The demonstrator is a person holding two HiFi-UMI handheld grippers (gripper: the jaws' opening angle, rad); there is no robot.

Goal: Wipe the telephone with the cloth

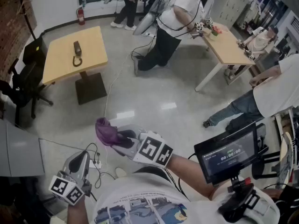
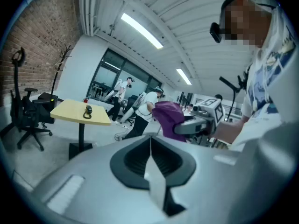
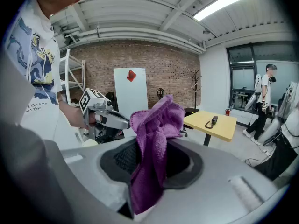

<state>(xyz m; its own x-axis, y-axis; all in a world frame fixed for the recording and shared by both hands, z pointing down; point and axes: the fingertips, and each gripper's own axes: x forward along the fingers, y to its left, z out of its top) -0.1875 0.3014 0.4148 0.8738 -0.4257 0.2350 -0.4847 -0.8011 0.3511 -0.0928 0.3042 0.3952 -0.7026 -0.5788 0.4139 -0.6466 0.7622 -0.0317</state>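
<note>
The person is standing well apart from the telephone (image 1: 77,48). It is lying with its coiled cord on the yellow table (image 1: 58,66) in the upper left of the head view, so the step in hand looks to be the approach across the floor. The right gripper (image 1: 122,138) is clamping the purple cloth (image 1: 105,131) between its jaws. In the right gripper view a bunch of fabric is sticking out past the tips and a tail is hanging below them. The left gripper (image 1: 80,158), at the lower left of the head view, is pressing its jaws together on nothing. To do this well, the person is probably needing to walk right up to the table before reaching, stepping over the thin cable (image 1: 108,94) trailing across the middle of the frame. The bunch ahead of the tips should be meeting the handset rather than the hard jaws, so a low, flat sweep along its length seems best. The handset looks light and may be sliding under the wipe, so the empty left gripper could be steadying one end. Another person (image 1: 173,22) is working at a second table (image 1: 229,48) at the upper right, clear of that path.
</note>
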